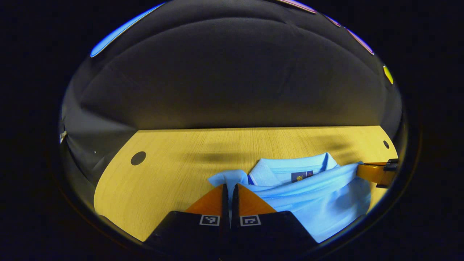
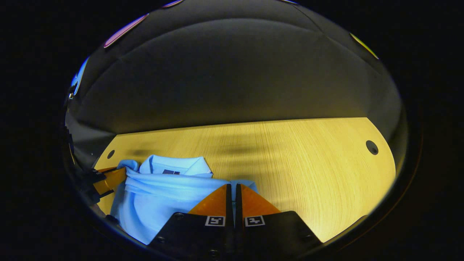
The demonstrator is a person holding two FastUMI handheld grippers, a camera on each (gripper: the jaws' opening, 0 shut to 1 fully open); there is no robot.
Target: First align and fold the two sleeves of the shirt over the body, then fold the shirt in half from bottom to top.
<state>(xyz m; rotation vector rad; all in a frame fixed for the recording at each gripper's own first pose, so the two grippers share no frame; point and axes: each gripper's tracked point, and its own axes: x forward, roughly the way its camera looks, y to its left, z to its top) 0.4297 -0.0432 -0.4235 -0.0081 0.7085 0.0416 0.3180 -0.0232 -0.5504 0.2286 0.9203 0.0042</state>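
Now the left claw point(image 1: 229, 188) is pinched closed on a corner of the light blue shirt point(image 1: 319, 195), and the right claw point(image 2: 233, 188) is likewise clamped on another corner of it, fabric showing in the thin gap between each pair of fingers. Between them the shirt lies bunched on the wooden bench point(image 1: 170, 174), its collar point(image 1: 290, 168) toward the far side and a folded edge stretched across just below it, while the bench's far half is bare wood.
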